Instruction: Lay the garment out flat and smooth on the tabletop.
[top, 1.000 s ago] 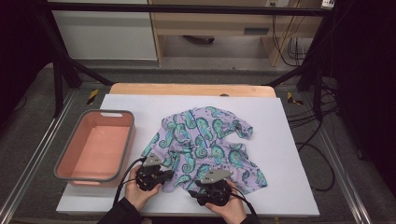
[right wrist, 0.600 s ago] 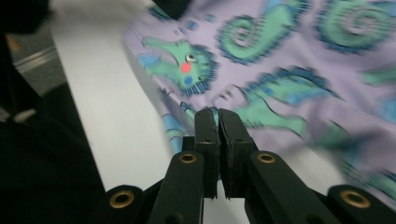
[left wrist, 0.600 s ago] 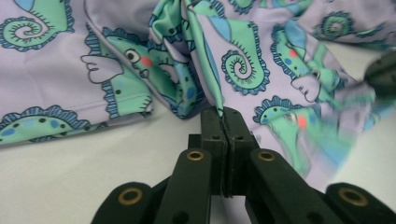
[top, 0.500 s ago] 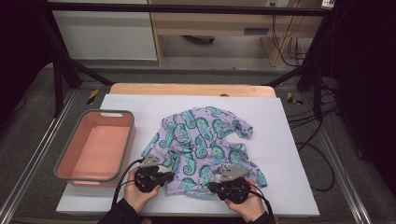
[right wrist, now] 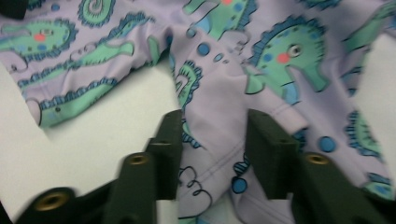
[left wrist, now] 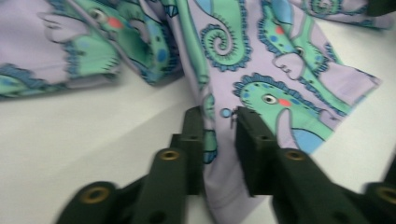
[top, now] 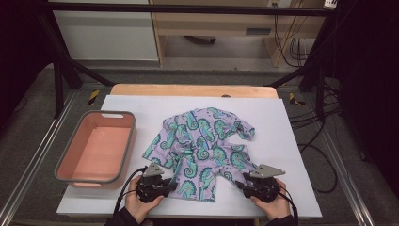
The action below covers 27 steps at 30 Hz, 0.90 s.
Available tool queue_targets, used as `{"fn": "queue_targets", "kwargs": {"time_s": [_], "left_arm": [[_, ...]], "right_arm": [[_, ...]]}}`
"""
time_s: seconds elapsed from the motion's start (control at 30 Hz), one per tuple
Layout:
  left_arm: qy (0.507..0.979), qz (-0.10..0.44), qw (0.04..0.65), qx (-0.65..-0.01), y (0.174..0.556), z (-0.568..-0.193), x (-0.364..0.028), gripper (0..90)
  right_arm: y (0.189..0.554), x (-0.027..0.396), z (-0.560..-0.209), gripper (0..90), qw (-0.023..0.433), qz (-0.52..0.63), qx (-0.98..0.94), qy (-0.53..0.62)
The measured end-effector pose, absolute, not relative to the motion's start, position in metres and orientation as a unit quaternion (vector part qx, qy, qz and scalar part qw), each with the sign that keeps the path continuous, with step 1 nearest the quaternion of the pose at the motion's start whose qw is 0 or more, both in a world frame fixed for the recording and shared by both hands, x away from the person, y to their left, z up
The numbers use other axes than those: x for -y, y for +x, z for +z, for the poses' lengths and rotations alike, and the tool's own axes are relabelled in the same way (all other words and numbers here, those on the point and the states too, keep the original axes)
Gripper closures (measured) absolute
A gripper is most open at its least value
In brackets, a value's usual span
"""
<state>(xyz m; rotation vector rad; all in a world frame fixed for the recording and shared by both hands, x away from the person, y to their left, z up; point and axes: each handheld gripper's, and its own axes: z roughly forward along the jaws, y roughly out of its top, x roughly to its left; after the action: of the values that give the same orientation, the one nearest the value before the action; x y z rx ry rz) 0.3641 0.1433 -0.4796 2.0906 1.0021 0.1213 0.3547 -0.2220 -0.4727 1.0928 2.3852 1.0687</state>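
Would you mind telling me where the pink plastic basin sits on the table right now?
In the high view, the pink plastic basin sits at the left edge of the white table cover, just left of the lilac seahorse-print garment.

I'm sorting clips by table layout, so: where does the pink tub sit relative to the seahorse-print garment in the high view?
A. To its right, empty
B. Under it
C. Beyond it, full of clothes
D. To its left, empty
D: in the high view the pink tub stands left of the seahorse-print garment, apart from it, with nothing inside.
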Motion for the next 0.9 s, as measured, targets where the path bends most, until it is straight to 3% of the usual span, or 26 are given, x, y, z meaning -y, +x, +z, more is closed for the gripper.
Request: {"fn": "queue_targets", "kwargs": {"time_s": [0.07, 0.17, 0.47, 0.63, 0.73, 0.8, 0.9], "left_arm": [[0.828, 0.061, 0.395, -0.393, 0.363, -0.48, -0.142, 79.9], [0.829, 0.066, 0.394, -0.392, 0.362, -0.48, -0.142, 83.8], [0.829, 0.069, 0.396, -0.389, 0.362, -0.481, -0.142, 85.9], [0.829, 0.066, 0.397, -0.389, 0.362, -0.481, -0.142, 87.3], [0.827, 0.064, 0.404, -0.386, 0.361, -0.478, -0.143, 87.5], [0.826, 0.064, 0.406, -0.385, 0.361, -0.477, -0.143, 87.5], [0.827, 0.062, 0.404, -0.387, 0.362, -0.478, -0.144, 86.4]], "right_arm": [[0.355, 0.217, -0.475, 77.9, 0.144, 0.37, -0.839, 0.372], [0.353, 0.212, -0.473, 90.0, 0.13, 0.366, -0.848, 0.36], [0.347, 0.205, -0.46, 90.0, 0.122, 0.399, -0.841, 0.345], [0.345, 0.186, -0.467, 89.8, 0.079, 0.403, -0.852, 0.325], [0.345, 0.176, -0.474, 79.0, 0.065, 0.398, -0.859, 0.315], [0.345, 0.181, -0.468, 67.4, 0.092, 0.416, -0.848, 0.316], [0.346, 0.194, -0.462, 58.5, 0.137, 0.429, -0.825, 0.342]]}}
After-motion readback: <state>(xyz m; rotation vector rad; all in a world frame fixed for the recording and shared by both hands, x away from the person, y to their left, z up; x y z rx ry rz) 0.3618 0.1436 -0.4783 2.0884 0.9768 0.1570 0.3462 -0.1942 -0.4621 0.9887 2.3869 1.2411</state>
